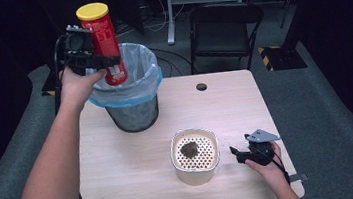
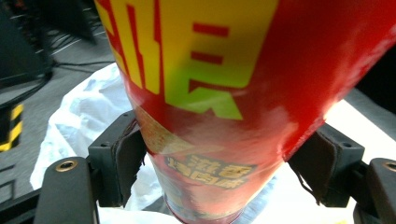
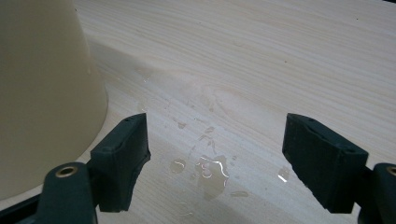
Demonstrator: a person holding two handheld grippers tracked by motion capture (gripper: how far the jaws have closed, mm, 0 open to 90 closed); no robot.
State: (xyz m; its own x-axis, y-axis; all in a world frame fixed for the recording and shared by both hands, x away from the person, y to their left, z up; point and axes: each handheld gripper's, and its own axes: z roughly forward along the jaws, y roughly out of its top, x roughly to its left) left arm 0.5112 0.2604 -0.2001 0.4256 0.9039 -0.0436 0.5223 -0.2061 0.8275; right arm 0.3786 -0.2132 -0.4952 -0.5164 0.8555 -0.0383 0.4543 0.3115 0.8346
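**Quick headcount of what's on screen**

So: one red can with one yellow lid, one lined bin, one cream strainer tub with one dark clump in it, two grippers, one worktop, one folding chair behind.

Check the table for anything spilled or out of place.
Small puddles and drops of clear liquid lie on the table between the open right gripper jaws, beside the cream container. Above the bin, the red can sits clamped in the left gripper, slightly tilted.
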